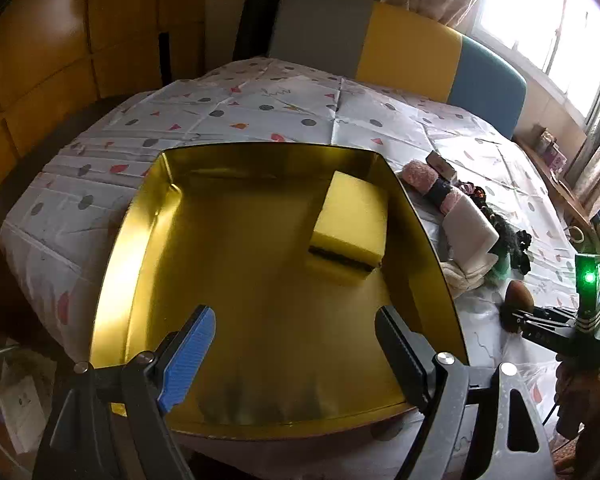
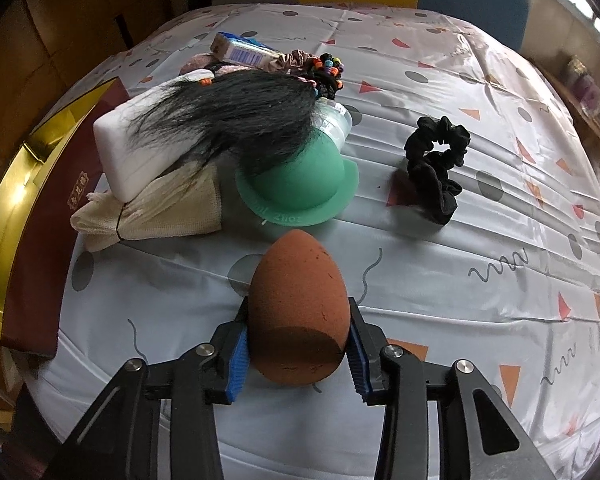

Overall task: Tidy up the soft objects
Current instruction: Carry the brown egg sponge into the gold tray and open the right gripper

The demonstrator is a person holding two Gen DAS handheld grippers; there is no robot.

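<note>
On the table's patterned cloth (image 2: 380, 92), I have the right gripper (image 2: 298, 344) clenched on a brown egg-shaped sponge (image 2: 296, 312), low over the fabric. My left gripper (image 1: 296, 344) hangs spread wide with nothing in it above the gold-lined box (image 1: 236, 280), where a yellow sponge (image 1: 350, 224) lies. Beyond the table stand colour-block chairs (image 1: 412, 56) and a bright window (image 1: 548, 20).

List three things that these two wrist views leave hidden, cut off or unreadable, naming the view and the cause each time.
1. White foam block, right wrist view: its far end is covered by the black hair bundle.
2. Gold tray, right wrist view: cut off by the left edge.
3. Small boxes on the windowsill, left wrist view: too small and glare-washed to identify.
</note>
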